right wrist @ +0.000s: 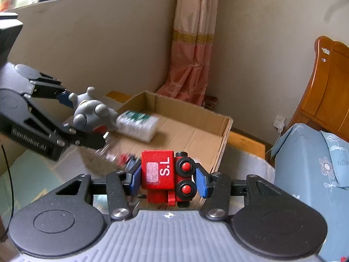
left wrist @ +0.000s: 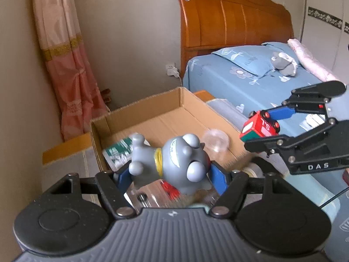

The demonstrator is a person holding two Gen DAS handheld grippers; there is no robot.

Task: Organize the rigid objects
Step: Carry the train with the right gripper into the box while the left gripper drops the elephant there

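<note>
- A bed with a blue cover and a wooden headboard is seen at the right; a pink curtain is hung in the corner.
- An open cardboard box is placed on the floor beside the bed. A green-and-white packet is lain on its bottom near one wall, and a clear ball is seen near the opposite side.
- The left gripper is held above the near edge of the box. A grey toy figure, tipped on its side, is clamped between the half-spread blue pads.
- The right gripper is closed tightly on a red toy train, which is carried in the air, short of the box.
</note>
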